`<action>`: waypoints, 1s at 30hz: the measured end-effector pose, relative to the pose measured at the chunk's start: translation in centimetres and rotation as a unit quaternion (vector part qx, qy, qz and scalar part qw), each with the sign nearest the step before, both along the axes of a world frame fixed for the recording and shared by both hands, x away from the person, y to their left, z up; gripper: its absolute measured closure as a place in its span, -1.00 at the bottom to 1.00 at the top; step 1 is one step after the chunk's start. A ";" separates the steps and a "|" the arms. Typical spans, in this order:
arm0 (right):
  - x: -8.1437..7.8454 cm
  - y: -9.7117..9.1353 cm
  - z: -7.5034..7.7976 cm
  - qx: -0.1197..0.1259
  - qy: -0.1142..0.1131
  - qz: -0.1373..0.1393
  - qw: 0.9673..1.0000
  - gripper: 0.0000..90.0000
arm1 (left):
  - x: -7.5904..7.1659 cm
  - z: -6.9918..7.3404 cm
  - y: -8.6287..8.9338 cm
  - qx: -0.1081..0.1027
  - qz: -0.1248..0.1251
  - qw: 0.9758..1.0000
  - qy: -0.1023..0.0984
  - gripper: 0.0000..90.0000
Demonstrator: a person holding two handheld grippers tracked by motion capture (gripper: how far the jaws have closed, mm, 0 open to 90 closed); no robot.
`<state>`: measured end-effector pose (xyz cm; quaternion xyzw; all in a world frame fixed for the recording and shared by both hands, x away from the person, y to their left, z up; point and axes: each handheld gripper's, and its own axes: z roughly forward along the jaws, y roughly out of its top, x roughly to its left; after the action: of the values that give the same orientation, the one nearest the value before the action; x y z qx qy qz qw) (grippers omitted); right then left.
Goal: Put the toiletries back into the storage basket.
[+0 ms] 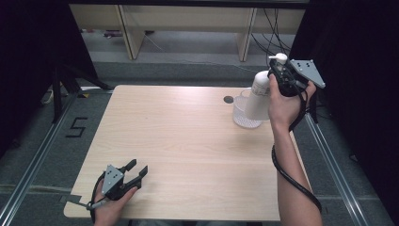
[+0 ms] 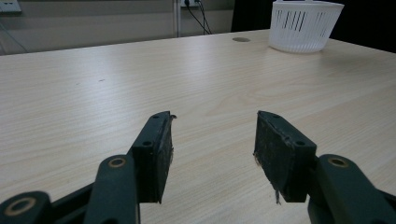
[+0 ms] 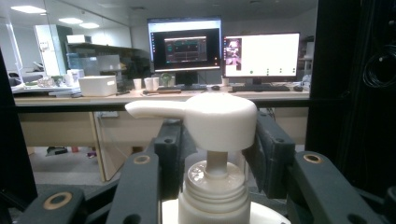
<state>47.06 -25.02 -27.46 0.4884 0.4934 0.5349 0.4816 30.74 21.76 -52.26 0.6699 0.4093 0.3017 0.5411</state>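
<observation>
Right gripper (image 1: pixel 277 75): raised over the far right corner of the wooden table (image 1: pixel 188 141), jaws clenched on the neck of a white pump bottle (image 1: pixel 259 96), just under the pump head (image 3: pixel 205 119), spout pointing left in the right gripper view. Bottle: held upright, lower end hanging in or just above a white slotted basket (image 2: pixel 303 25); contact with the basket cannot be told. Basket: standing on the table near a small dark round hole (image 1: pixel 228 99). Left gripper (image 1: pixel 135 172): resting at the near left edge, jaws released, bare tabletop between them. Beyond the table: two lit monitors (image 3: pixel 224 46) on a desk.
</observation>
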 end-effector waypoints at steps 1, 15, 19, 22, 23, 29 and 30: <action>0.1 0.0 0.0 0.000 0.001 -0.001 1.000 0.34 | 0.0 0.0 0.0 0.000 0.000 1.000 0.000 0.02; 0.8 0.1 0.5 0.000 0.001 -0.005 1.000 0.34 | 0.0 0.0 0.0 0.000 -0.001 1.000 -0.001 0.02; 1.0 0.1 0.6 -0.001 0.000 -0.006 1.000 0.34 | 0.0 0.0 0.0 0.000 0.001 1.000 0.000 0.02; 1.2 0.2 0.8 -0.002 0.000 -0.004 1.000 0.34 | 0.0 0.0 0.0 -0.001 0.001 1.000 0.000 0.02; 1.2 0.2 0.8 -0.002 0.000 -0.004 1.000 0.34 | 0.0 0.0 0.0 -0.001 0.001 1.000 0.000 0.02; 1.6 0.3 1.1 -0.006 0.000 -0.006 1.000 0.34 | 0.0 0.0 0.0 0.000 0.002 1.000 0.000 0.02; 1.7 0.3 1.1 -0.005 0.000 -0.007 1.000 0.34 | 0.0 0.0 0.0 -0.001 0.002 1.000 0.000 0.02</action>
<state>48.76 -24.69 -26.35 0.4890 0.4930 0.5289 0.4879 30.74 21.75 -52.27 0.6684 0.4110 0.3025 0.5412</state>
